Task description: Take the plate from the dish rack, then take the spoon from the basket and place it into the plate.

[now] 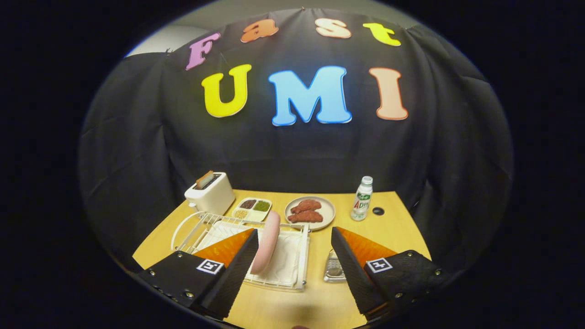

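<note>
A pink plate (266, 241) stands on edge in the white wire dish rack (292, 256), just right of my left finger. A small clear basket (334, 270) sits on the table right of the rack, partly hidden behind my right finger; what it holds is not clear from here. My gripper (295, 240) hangs above the near part of the table, open wide with nothing between its fingers. The plate lies just ahead of the fingers, closer to the left one.
On the wooden table (402, 228) beyond the rack stand a white toaster (210, 194), a divided tray of grains (252, 209), a round plate with meat pieces (310, 212) and a white bottle (362, 198). A small dark hole (378, 210) marks the tabletop near the bottle.
</note>
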A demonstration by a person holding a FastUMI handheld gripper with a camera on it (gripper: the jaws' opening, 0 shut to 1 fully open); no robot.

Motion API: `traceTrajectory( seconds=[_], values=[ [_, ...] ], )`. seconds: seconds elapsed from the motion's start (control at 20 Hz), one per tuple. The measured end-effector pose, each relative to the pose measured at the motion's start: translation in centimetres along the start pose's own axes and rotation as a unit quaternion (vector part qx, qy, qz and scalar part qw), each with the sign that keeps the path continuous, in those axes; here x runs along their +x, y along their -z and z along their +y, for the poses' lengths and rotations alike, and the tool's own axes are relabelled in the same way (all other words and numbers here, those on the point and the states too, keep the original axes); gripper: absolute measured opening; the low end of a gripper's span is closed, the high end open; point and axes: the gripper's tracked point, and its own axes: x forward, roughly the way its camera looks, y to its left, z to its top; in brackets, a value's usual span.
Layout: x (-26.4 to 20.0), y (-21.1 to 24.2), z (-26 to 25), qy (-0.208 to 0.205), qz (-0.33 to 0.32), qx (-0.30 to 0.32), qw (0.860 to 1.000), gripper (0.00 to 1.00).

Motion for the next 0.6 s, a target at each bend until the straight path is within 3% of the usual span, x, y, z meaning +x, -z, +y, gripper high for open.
traceTrajectory(
  seconds=[0.15,0.6],
  values=[
    [2.1,-0.2,1.6,-0.005,0.049,0.006,0.999,0.98],
    [7.6,0.8,2.9,0.032,0.159,0.0,0.987,0.98]
  ],
)
